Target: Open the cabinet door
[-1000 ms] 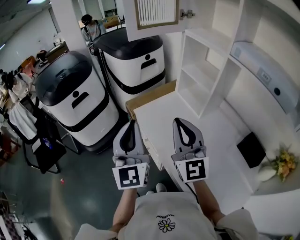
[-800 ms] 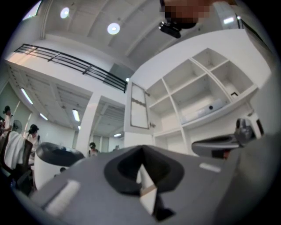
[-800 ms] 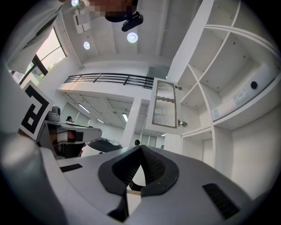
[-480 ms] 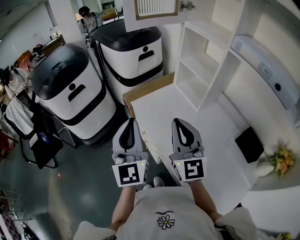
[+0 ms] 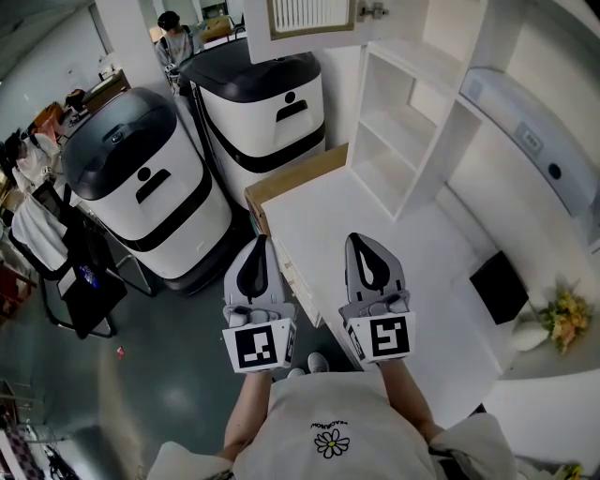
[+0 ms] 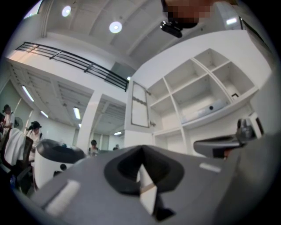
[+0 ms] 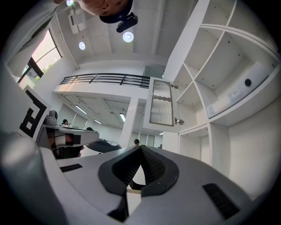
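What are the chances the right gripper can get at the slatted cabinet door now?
Probably yes: nothing stands between the right gripper and the cabinet door, which hangs higher up, untouched.

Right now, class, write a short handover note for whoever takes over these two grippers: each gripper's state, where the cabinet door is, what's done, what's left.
Left gripper: jaws together, empty, at the white counter's edge.
Right gripper: jaws together, empty, over the counter.
Cabinet door: slatted, up high beside the shelves, touched by neither gripper.
Done: door looks swung open already.
Left: probably only confirming that.
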The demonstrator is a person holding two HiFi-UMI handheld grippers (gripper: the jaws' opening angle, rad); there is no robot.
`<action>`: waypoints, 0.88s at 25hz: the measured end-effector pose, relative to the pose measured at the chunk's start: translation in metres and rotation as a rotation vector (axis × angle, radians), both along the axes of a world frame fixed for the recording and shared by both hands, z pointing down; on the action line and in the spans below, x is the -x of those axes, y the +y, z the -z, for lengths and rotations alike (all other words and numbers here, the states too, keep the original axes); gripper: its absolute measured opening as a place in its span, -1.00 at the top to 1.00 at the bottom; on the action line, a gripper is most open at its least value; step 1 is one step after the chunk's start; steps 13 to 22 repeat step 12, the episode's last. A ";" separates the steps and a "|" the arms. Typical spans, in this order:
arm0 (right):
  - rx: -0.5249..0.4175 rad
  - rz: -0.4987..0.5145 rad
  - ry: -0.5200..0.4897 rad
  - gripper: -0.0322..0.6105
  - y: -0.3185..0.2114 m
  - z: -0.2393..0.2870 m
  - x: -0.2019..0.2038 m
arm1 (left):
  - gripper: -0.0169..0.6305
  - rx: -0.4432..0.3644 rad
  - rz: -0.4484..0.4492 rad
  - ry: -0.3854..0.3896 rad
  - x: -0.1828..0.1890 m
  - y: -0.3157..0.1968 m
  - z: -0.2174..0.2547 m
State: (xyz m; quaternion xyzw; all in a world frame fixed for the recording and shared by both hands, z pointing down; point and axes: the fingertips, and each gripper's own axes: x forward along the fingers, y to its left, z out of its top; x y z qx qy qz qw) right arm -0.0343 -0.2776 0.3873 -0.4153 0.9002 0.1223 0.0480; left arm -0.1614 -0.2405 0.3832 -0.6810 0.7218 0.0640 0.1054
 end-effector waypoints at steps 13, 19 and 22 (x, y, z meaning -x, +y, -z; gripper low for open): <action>0.005 -0.003 -0.019 0.91 -0.002 0.002 0.000 | 0.93 0.007 0.001 0.014 0.005 -0.001 -0.004; 0.005 -0.003 -0.019 0.91 -0.002 0.002 0.000 | 0.93 0.007 0.001 0.014 0.005 -0.001 -0.004; 0.005 -0.003 -0.019 0.91 -0.002 0.002 0.000 | 0.93 0.007 0.001 0.014 0.005 -0.001 -0.004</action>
